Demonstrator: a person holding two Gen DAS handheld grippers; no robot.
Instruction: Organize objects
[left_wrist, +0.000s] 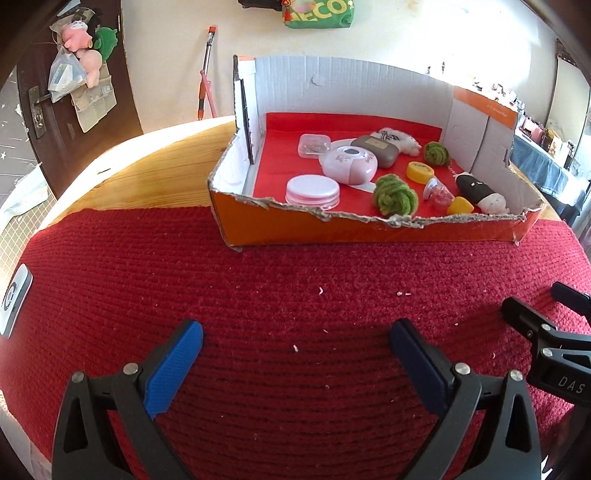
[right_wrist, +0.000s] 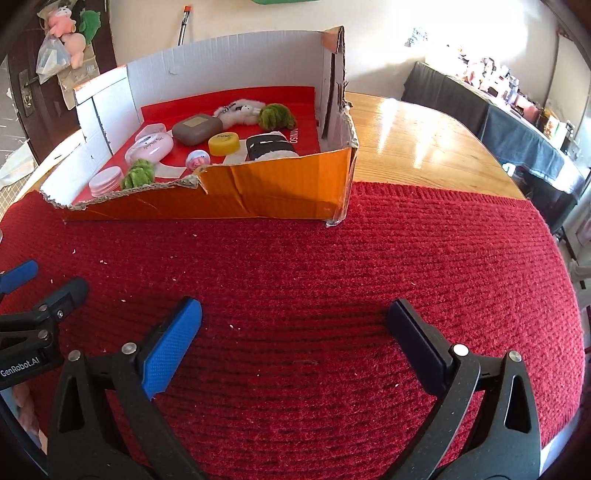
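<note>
An orange cardboard box (left_wrist: 332, 227) (right_wrist: 280, 188) with torn edges and a red lining sits on a red knitted mat (left_wrist: 258, 295) (right_wrist: 369, 277). It holds several small items: a pink round case (left_wrist: 349, 164) (right_wrist: 149, 146), a white-lidded jar (left_wrist: 312, 188) (right_wrist: 107, 181), a grey case (left_wrist: 375, 149) (right_wrist: 195, 129), green yarn balls (left_wrist: 395, 194) (right_wrist: 277, 116), a yellow cap (left_wrist: 419, 171) (right_wrist: 223, 144) and a black-and-white plush (left_wrist: 480, 192) (right_wrist: 271, 147). My left gripper (left_wrist: 297, 338) and right gripper (right_wrist: 295, 319) are both open and empty, above the mat in front of the box.
The mat lies on a wooden table (right_wrist: 424, 147) (left_wrist: 155, 173). A white device (left_wrist: 14, 299) lies at the mat's left edge. A door with hanging toys (left_wrist: 81, 48) stands at the back left. A dark cloth-covered shelf (right_wrist: 517, 129) stands at the right.
</note>
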